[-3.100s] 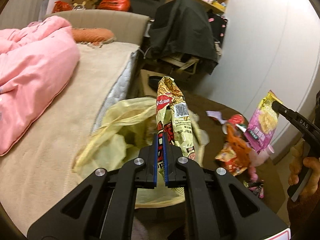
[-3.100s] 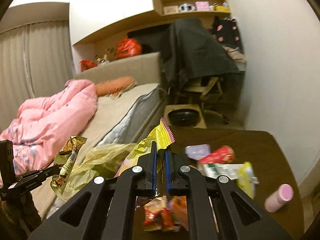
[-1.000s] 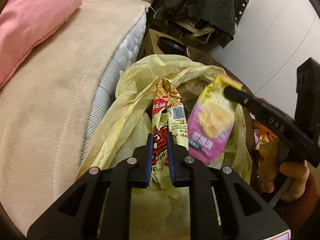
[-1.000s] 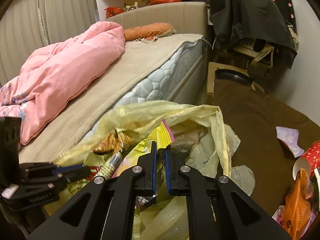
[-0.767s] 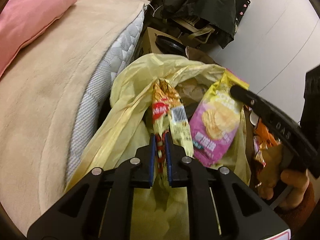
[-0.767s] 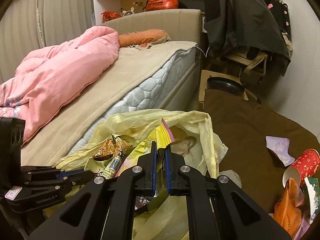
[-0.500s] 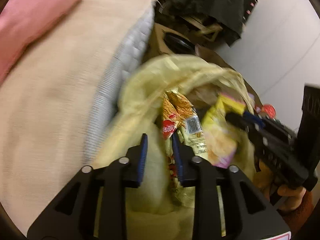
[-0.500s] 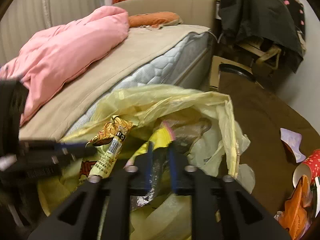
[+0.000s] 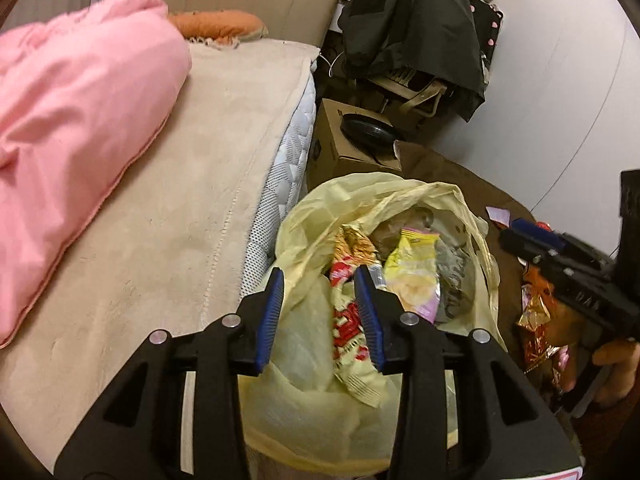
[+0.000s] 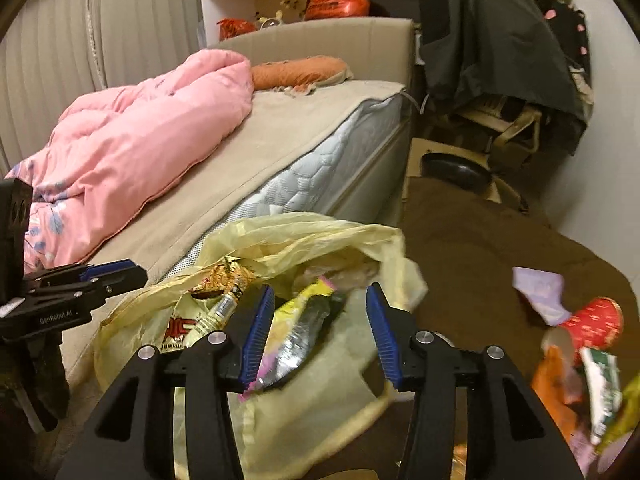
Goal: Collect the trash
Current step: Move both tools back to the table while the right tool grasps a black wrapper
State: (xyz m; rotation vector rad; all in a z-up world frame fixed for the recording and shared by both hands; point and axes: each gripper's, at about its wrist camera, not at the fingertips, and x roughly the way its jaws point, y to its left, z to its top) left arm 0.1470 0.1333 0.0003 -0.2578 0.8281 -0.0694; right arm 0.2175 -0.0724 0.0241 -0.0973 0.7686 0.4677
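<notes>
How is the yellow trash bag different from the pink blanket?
The yellow trash bag is thin, crinkly plastic; the pink blanket is thick and puffy. The bag stands open beside the bed with wrappers inside; the blanket lies heaped on top of it. Both are soft and rumpled.

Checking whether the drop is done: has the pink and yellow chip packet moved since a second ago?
Yes. The chip packet has left the right gripper, whose jaws have just been opening, and now lies inside the yellow bag.

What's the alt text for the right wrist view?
Open right gripper, fingers just spread, above a yellow trash bag holding a pink-yellow chip bag and a red-gold wrapper. Bed with pink duvet behind; more litter, including a red paper cup, lies right.
</notes>
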